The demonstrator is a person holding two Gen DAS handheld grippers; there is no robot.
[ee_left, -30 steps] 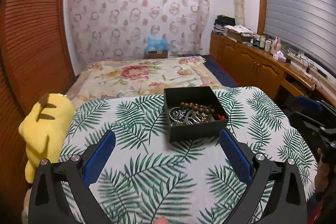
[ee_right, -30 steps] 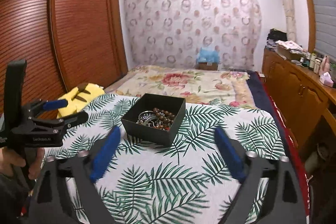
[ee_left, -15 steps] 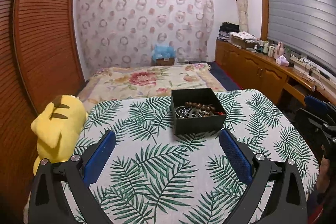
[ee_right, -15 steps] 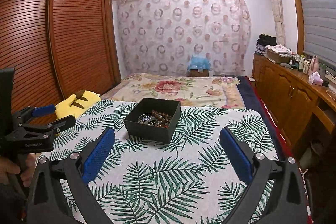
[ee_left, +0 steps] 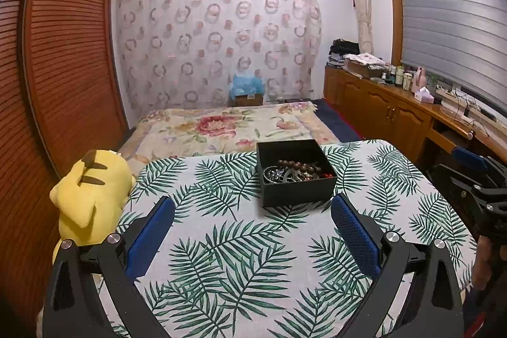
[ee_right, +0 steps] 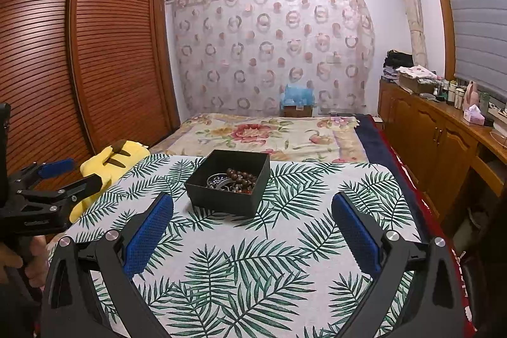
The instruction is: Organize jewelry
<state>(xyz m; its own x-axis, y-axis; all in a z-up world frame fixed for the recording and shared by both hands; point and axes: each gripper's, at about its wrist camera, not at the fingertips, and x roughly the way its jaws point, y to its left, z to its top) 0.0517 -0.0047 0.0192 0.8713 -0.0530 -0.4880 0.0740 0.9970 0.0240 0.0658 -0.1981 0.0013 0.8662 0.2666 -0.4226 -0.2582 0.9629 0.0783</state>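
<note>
On palm-print cloth (ee_left: 253,258), black box (ee_left: 298,195) holds tangled jewelry (ee_left: 296,172).

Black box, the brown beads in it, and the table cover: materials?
Black box: matte, thin straight walls, probably cardboard or plastic. Brown beads: dark, round, low sheen, likely wood. Table cover: palm-leaf print with a soft look, probably woven cloth.

Table (ee_left: 240,258) covered by white cloth with green palm-leaf print. One black open box (ee_left: 296,194) sits on it, toward far edge, roughly centre. Box holds jewelry (ee_left: 298,171): brown bead string plus silvery pieces, tangled. Yellow plush (ee_left: 92,195) touches table's left edge; whether it rests on the table, can't tell.
</note>
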